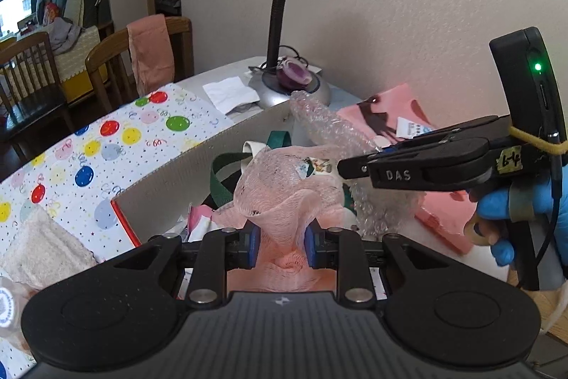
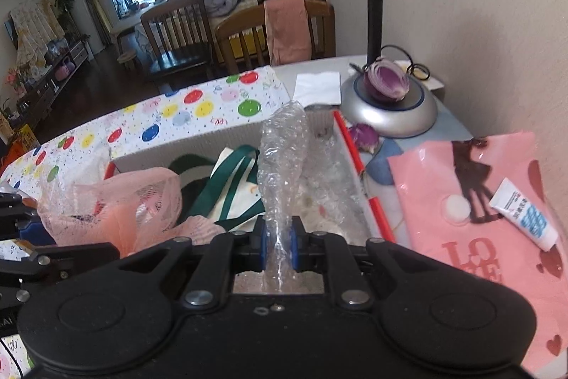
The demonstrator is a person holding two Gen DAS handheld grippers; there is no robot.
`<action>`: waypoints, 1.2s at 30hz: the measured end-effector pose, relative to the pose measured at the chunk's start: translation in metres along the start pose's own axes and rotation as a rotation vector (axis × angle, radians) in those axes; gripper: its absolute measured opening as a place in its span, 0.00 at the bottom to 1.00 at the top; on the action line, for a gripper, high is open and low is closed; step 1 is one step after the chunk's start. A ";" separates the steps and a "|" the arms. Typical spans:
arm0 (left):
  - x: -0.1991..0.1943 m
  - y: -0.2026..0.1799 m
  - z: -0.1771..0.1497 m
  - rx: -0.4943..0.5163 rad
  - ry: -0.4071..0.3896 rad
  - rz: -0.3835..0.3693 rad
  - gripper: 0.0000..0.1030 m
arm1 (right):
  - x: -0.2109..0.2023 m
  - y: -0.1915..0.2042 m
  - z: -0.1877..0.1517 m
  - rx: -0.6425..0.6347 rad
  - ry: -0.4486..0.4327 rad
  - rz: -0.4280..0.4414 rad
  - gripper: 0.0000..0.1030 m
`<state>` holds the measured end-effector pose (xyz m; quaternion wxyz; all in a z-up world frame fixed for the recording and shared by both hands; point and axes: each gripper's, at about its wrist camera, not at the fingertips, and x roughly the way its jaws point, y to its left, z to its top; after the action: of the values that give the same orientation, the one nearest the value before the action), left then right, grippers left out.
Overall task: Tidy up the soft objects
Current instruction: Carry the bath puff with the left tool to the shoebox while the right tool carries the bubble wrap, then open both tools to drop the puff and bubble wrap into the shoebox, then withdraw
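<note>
My left gripper (image 1: 280, 245) is shut on a pink mesh bath puff (image 1: 284, 190), held over an open white box (image 1: 198, 162) with a red edge. The puff (image 2: 117, 205) also shows at the left of the right wrist view. My right gripper (image 2: 278, 249) is shut on a strip of clear bubble wrap (image 2: 282, 151) that stands up between its blue pads. In the left wrist view the right gripper (image 1: 346, 166) comes in from the right, held by a blue-gloved hand (image 1: 522, 212), with the bubble wrap (image 1: 326, 123) beyond it. Inside the box lies a cream bag with green straps (image 2: 234, 187).
A desk lamp (image 2: 387, 109) with half a red onion (image 2: 387, 82) on its base stands at the back by the wall. A pink bag (image 2: 472, 201) with a small tube (image 2: 523, 214) lies right. A balloon-print cloth (image 1: 88, 158) covers the table left, with a fluffy cloth (image 1: 42, 247) on it. Wooden chairs (image 2: 177, 23) stand beyond.
</note>
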<state>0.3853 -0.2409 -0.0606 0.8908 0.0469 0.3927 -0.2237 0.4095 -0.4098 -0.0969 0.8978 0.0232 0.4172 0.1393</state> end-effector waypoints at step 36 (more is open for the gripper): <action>0.009 0.006 -0.023 -0.082 0.054 0.011 0.66 | -0.022 0.017 -0.002 0.040 -0.038 0.083 0.61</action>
<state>0.3777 -0.2331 -0.0839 0.8823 0.0185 0.4253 -0.2010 0.3902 -0.3994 -0.0788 0.8984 0.0609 0.4013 0.1676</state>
